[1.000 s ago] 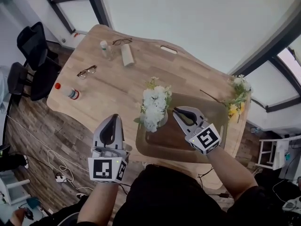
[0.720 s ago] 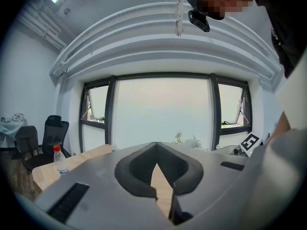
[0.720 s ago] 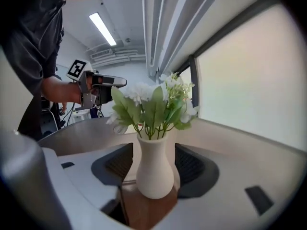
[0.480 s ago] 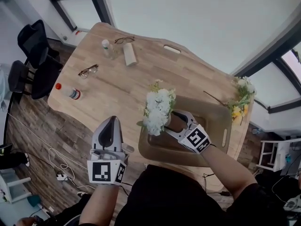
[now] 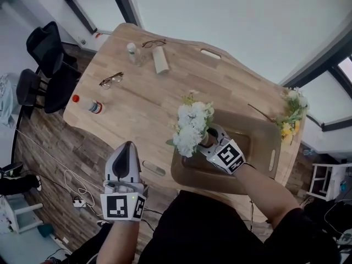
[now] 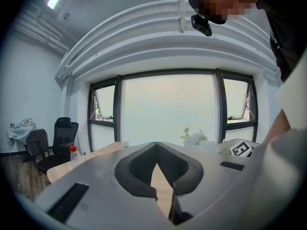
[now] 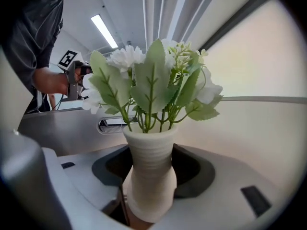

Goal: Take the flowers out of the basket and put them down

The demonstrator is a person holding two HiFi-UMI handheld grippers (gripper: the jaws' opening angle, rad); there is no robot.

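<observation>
Right gripper (image 5: 211, 139) reaches into the basket (image 5: 258, 147), right of centre in the head view. Its jaws have just been closing. The ribbed white vase (image 7: 149, 176) stands upright between them, and we read both pads as touching its sides. The white flowers (image 5: 192, 126) rise out of the vase above the fingers, toward frame centre. Left gripper (image 5: 126, 148), lower left, hangs at the table's (image 5: 137, 100) near edge, jaw tips pressed together on nothing.
</observation>
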